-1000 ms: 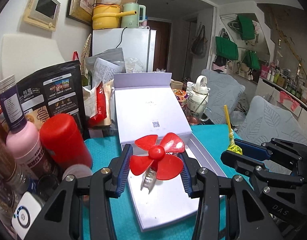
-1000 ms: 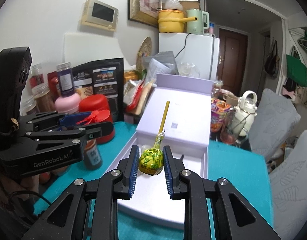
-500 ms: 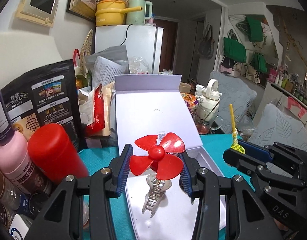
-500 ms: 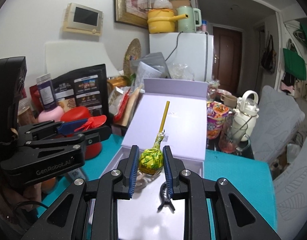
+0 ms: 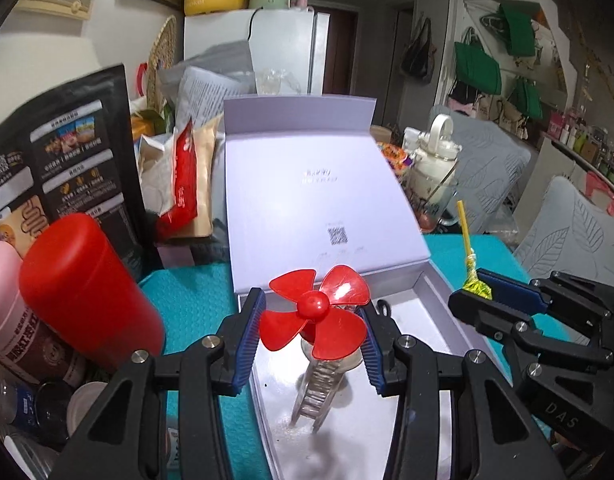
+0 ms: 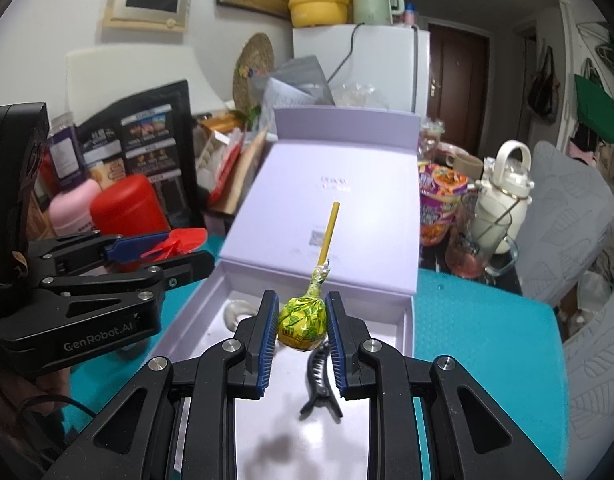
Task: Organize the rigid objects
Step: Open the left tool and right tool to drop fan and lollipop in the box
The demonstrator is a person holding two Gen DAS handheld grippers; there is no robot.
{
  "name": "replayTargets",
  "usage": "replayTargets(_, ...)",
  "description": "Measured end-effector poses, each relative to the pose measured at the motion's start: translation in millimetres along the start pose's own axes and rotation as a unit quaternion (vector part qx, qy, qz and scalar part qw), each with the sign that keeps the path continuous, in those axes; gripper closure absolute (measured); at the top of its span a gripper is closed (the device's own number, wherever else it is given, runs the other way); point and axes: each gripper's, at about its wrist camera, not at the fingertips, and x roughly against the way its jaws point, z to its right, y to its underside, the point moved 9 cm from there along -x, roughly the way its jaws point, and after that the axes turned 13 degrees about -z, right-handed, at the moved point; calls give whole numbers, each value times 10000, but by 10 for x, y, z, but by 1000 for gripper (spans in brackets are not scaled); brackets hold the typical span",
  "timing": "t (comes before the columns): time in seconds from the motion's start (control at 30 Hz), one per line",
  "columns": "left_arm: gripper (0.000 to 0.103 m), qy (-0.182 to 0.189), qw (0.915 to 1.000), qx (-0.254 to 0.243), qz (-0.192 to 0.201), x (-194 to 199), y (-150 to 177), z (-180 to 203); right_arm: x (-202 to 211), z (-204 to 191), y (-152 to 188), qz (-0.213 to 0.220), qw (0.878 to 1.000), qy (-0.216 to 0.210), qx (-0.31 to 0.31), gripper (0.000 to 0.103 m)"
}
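My left gripper (image 5: 313, 334) is shut on a red fan propeller (image 5: 315, 314), held above the open lilac box (image 5: 435, 288). A clear hair clip (image 5: 321, 388) lies on the box floor below it. My right gripper (image 6: 301, 330) is shut on a yellow-green wrapped lollipop (image 6: 301, 322) with its yellow stick pointing away, also over the box (image 6: 407, 312). A black hair clip (image 6: 321, 380) lies in the box just under the right fingers. In the left wrist view the right gripper (image 5: 477, 292) with the lollipop (image 5: 473, 282) shows at right; in the right wrist view the left gripper (image 6: 179, 250) with the propeller (image 6: 183, 240) shows at left.
The box lid (image 5: 311, 204) stands propped open behind. A red canister (image 5: 83, 296), a pink bottle (image 5: 3, 308) and a black snack bag (image 5: 55, 160) crowd the left. A white kettle (image 6: 503, 196) and a noodle cup (image 6: 439, 204) stand at right on the teal table (image 6: 487, 344).
Both grippers have moved forward and down over the box with their loads still held. The box floor and the two hair clips in it have come into view.
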Motion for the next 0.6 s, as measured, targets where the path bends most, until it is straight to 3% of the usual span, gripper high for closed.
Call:
replayTargets(0.37, 59, -81, 9986, -6, -525, -413, 149, -91, -405, 109, 159, -541, 9985, -5, -109, 79)
replayTargets(0.6, 59, 91, 9971, -59, -758, -558, 221, -16, -532, 193, 221, -760, 9967, -118, -252, 79)
